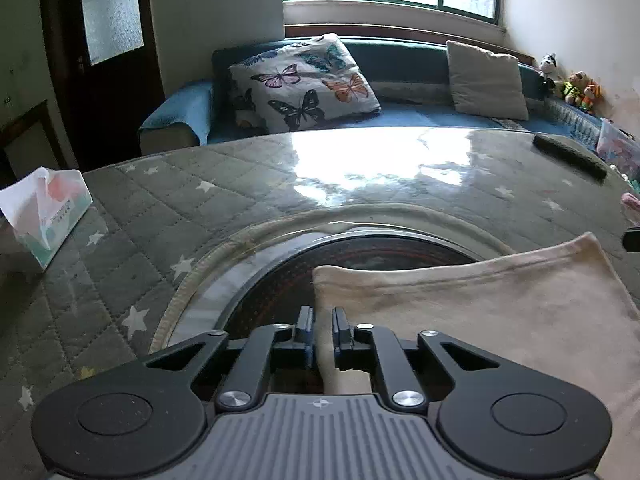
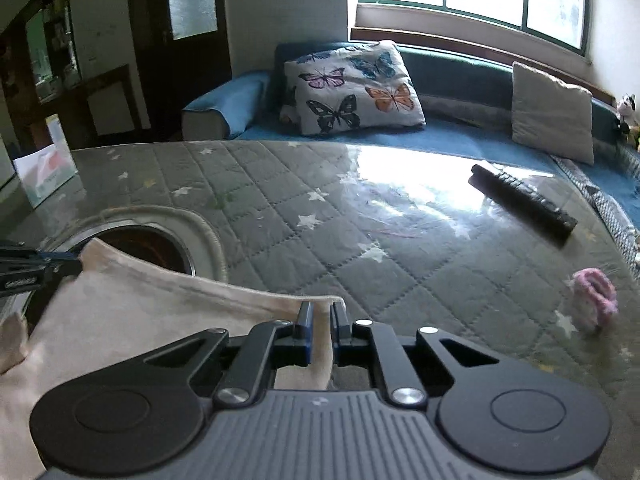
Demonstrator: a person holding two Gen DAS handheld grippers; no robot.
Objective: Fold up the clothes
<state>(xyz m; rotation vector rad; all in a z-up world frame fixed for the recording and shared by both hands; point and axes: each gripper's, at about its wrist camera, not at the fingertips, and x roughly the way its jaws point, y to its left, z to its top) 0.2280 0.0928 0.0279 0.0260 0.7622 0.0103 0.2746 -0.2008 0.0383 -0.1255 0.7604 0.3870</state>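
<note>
Beige garment [image 1: 480, 312] on quilted table cover [image 1: 240, 184]; left gripper [image 1: 323, 320] pinches its left corner, cloth between nearly closed fingers. Right wrist view: right gripper [image 2: 321, 314] pinches right corner of same garment edge, cloth spreads leftward.

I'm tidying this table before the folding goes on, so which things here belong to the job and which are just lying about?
Part of the job:
- beige garment
- left tongs, shut on its corner
- right tongs, shut on its edge

Just lying about:
- tissue box
- black remote control
- pink fluffy thing
</note>
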